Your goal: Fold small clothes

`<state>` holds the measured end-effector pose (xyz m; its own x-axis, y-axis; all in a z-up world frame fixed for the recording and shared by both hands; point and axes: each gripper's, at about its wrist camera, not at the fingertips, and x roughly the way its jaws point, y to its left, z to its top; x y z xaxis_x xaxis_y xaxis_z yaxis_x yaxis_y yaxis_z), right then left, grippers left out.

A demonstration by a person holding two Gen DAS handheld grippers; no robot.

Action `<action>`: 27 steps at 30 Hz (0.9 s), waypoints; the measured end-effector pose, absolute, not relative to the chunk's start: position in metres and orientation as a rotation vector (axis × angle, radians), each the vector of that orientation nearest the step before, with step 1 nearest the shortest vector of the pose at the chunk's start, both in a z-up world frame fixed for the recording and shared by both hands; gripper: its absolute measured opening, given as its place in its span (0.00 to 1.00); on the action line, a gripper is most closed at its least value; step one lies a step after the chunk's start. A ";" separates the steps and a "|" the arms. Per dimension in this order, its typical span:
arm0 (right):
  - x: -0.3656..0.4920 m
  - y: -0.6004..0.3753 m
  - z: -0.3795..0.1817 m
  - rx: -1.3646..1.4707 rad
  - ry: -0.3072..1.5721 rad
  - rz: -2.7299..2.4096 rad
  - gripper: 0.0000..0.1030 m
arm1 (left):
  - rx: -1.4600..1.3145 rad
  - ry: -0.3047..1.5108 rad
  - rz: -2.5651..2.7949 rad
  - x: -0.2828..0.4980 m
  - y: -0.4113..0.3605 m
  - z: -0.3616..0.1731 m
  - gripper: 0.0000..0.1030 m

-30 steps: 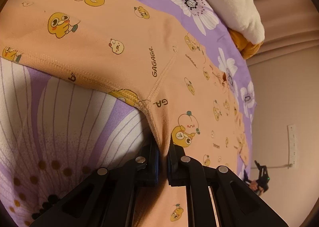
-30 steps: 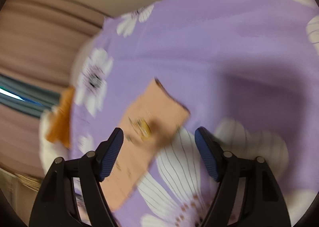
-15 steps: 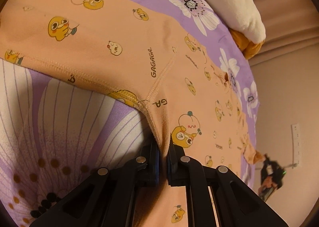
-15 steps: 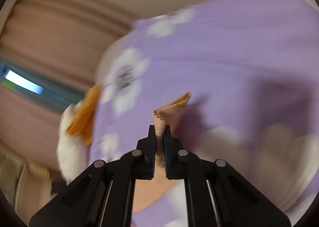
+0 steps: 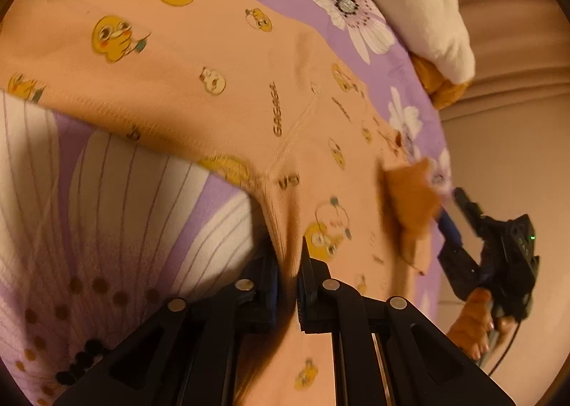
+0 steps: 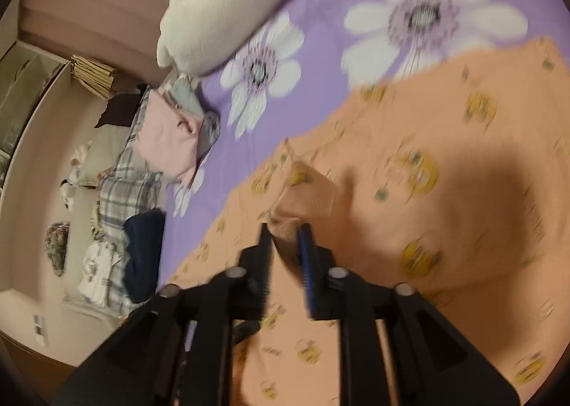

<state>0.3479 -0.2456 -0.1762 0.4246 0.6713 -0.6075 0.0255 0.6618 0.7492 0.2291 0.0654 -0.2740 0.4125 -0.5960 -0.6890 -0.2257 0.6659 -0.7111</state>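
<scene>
A peach garment printed with yellow ducks lies spread on the purple flowered bedsheet. My left gripper is shut on a pinched fold of it near the seam. At the right of the left wrist view, one end of the garment is folded back over the rest, with my right gripper at it. In the right wrist view the right gripper hovers over the garment. Its jaws are opening, with a loose bunch of the cloth between them.
A white plush pillow with an orange thing behind it lies at the head of the bed. A pile of other clothes, pink, plaid and dark blue, sits along the bed's edge. A hand holds the right gripper.
The right gripper shut on the garment's end, carried it across over the garment toward the left gripper, and its jaws have now parted. The left gripper has stayed put, still clamped.
</scene>
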 end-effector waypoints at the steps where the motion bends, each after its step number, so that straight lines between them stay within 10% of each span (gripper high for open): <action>1: 0.341 -0.254 -0.169 0.767 1.064 0.439 0.52 | -0.806 1.153 -0.297 0.225 0.067 -0.270 0.10; 4: 0.305 -0.291 -0.140 0.727 0.918 0.335 0.77 | -0.759 1.078 -0.109 0.205 0.083 -0.247 0.34; 10: 0.258 -0.348 -0.151 0.629 0.858 0.066 0.83 | -0.940 0.838 -0.334 0.188 0.073 -0.199 0.53; 24: 0.262 -0.370 -0.207 0.591 0.994 -0.012 0.77 | -0.909 1.151 -0.290 0.314 -0.064 -0.263 0.54; 27: 0.273 -0.360 -0.214 0.526 1.017 -0.017 0.76 | -0.742 1.171 -0.181 0.337 -0.085 -0.256 0.21</action>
